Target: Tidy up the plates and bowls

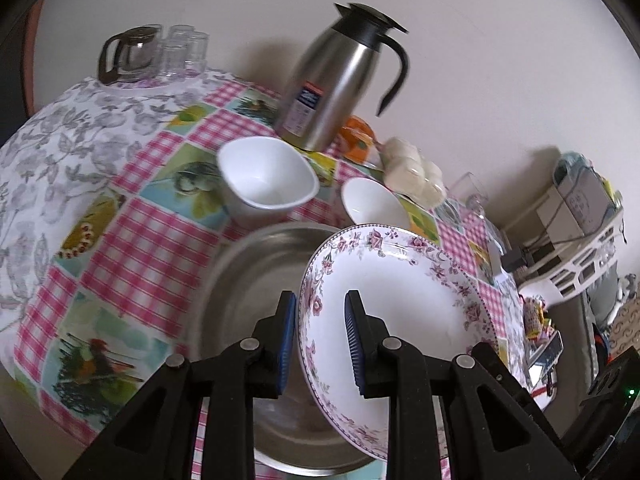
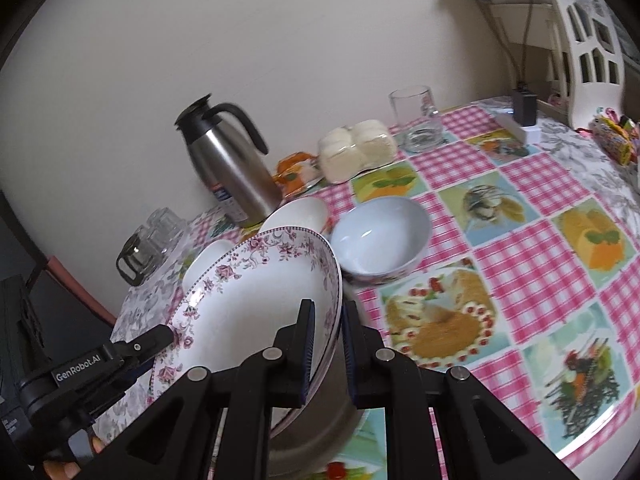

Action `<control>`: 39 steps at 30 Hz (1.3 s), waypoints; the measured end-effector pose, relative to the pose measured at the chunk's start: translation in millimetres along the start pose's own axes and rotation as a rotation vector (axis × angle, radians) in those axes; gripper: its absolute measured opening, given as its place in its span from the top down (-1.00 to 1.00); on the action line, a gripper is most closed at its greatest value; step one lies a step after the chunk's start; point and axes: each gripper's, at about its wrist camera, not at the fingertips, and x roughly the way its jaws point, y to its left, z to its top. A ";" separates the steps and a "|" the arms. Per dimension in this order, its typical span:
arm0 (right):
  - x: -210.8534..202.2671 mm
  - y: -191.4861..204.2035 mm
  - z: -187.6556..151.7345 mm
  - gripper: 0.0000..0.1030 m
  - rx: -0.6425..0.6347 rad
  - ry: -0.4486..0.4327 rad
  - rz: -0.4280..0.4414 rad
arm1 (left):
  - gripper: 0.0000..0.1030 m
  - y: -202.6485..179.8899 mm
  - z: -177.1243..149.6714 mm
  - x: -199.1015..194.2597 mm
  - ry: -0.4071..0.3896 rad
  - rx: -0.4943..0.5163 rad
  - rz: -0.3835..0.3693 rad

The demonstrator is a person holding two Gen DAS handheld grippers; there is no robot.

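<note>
Both grippers hold a white plate with a pink floral rim (image 1: 400, 292), tilted, over a steel basin (image 1: 248, 280). My left gripper (image 1: 320, 344) is shut on the plate's left rim, with a blue pad on each side of the edge. My right gripper (image 2: 326, 348) is shut on the opposite rim of the plate (image 2: 256, 304). The left gripper (image 2: 164, 336) shows in the right wrist view at the plate's far edge. Beyond the plate stand a white square bowl (image 1: 266, 178) and a white round bowl (image 1: 372, 204). A pale round bowl (image 2: 380, 236) sits just right of the plate.
At the wall behind the bowls stand a steel thermos jug (image 1: 340, 76), an orange packet (image 1: 356, 140) and a bag of white buns (image 1: 416, 168). A glass carafe (image 1: 128, 56) and several glasses (image 1: 184, 48) are at the far left. A glass mug (image 2: 416, 120), a charger (image 2: 524, 108) and a white rack (image 2: 580, 48) stand far right.
</note>
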 end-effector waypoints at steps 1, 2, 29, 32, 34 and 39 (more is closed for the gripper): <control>2.4 4.0 -1.2 0.71 -0.004 0.004 0.003 | 0.53 3.8 1.3 -0.6 -0.001 -0.007 0.002; 4.9 8.1 -2.6 0.71 -0.007 0.008 0.008 | 0.53 9.3 3.3 -1.4 -0.001 -0.017 0.004; 52.1 16.9 -19.4 0.72 -0.030 0.107 -0.060 | 0.51 33.9 1.0 41.2 0.112 -0.031 0.074; 57.0 13.8 -20.9 0.71 -0.026 0.119 -0.069 | 0.51 34.2 -2.1 48.1 0.133 -0.030 0.088; 59.0 13.3 -21.5 0.71 -0.029 0.127 -0.075 | 0.50 34.1 -3.6 51.2 0.141 -0.029 0.096; 65.7 12.2 -24.6 0.69 -0.034 0.158 -0.094 | 0.47 34.6 -6.3 56.5 0.166 -0.027 0.116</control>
